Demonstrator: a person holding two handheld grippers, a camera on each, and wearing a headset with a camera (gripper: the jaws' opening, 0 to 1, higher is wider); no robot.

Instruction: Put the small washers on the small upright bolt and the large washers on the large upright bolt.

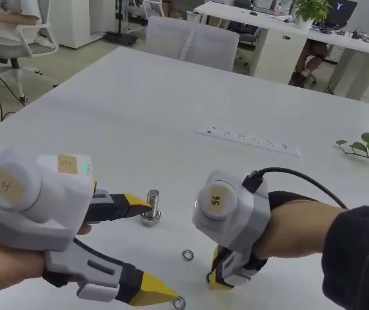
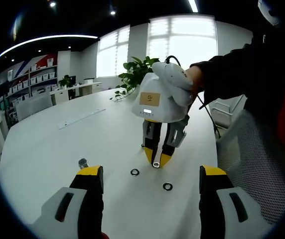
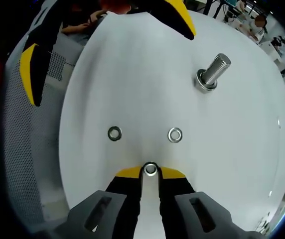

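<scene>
An upright steel bolt [image 1: 152, 206] stands on the white table with a washer round its base. My left gripper [image 1: 159, 252] is open, one jaw beside the bolt and the other near a loose washer [image 1: 180, 302]. A second loose washer [image 1: 188, 255] lies between the two grippers. My right gripper [image 1: 218, 281] points down at the table. In the right gripper view it [image 3: 150, 172] is shut on a small washer [image 3: 150, 169], with two loose washers [image 3: 114, 133] [image 3: 175, 134] ahead and the bolt [image 3: 213, 72] beyond. The left gripper view shows my left gripper [image 2: 151, 172] open and facing the right gripper [image 2: 156, 162].
A white power strip [image 1: 249, 139] lies farther back on the table. A leafy sprig [image 1: 365, 147] sits at the right edge. Office chairs [image 1: 191, 42] and desks stand beyond the table's far side. A dark sleeve [image 1: 359, 258] covers the right forearm.
</scene>
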